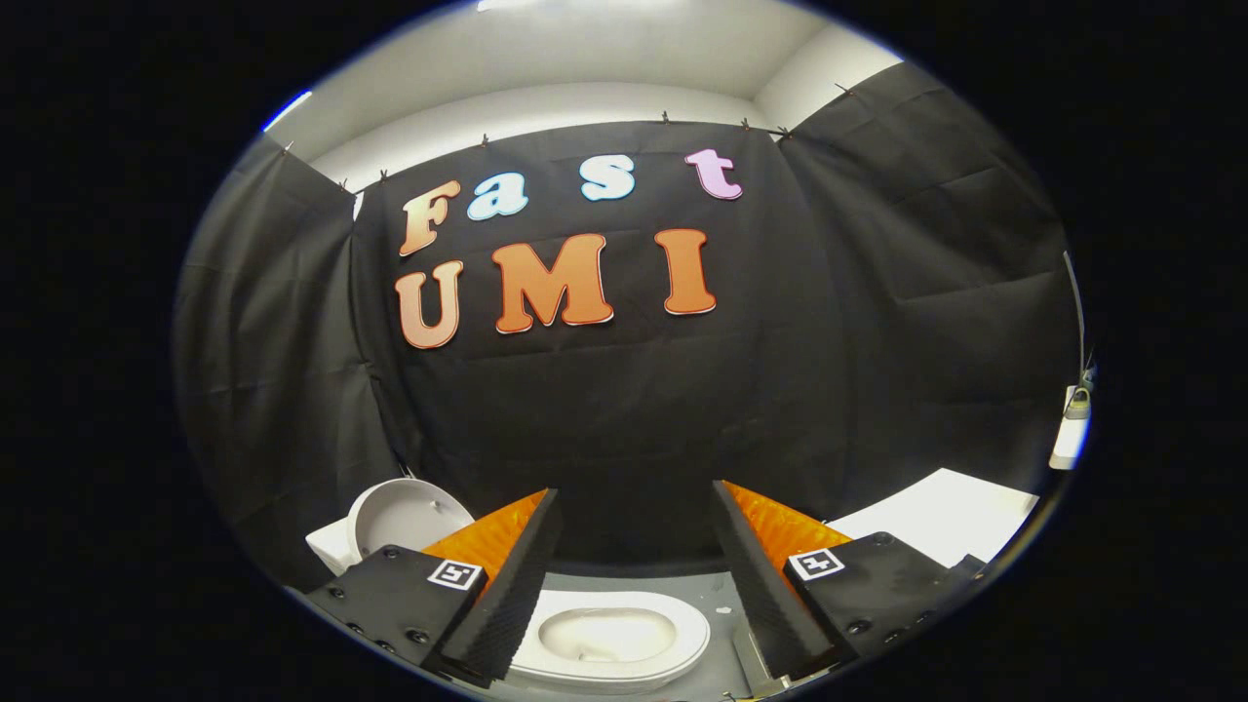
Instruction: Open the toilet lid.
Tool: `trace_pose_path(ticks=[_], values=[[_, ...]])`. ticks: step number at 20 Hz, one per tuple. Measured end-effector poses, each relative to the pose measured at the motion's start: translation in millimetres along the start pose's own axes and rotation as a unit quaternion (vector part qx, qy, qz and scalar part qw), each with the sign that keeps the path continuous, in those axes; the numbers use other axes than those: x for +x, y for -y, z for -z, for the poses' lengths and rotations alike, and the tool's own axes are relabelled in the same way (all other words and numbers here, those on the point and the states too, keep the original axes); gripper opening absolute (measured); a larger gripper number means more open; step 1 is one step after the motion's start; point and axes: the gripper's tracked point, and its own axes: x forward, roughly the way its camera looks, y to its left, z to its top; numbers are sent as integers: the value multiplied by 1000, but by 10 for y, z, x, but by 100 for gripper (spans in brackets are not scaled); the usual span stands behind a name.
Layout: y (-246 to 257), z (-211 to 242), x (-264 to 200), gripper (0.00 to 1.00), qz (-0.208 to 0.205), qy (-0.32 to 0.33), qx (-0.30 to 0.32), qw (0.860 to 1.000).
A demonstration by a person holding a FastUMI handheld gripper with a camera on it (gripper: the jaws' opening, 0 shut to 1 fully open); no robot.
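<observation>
Fingers [517,575] stood spread wide apart, nothing between them, gripper [634,570] held above the scene and aimed toward the black cloth wall [624,409]. Each finger carried a small square marker tag [455,573] near its base. Toilet seat [609,639] lay low between the fingers, just under and ahead of them, white, oval opening visible, not touched by either finger. Could not tell from this angle whether a lid covered any part of it. A second white toilet [395,522] sat beyond the left finger, against the cloth, its round lid [409,517] standing upright, open. A white flat surface [936,512] showed beyond the right finger, near the cloth's foot. Grey floor [721,595] was visible around the seat. White ceiling [604,58] above the cloth top edge.
</observation>
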Motion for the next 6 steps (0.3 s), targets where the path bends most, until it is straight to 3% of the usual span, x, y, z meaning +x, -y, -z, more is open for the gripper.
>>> trace_pose_path(ticks=[6], values=[[66,-2,-3,98,7,-1,4,1000]])
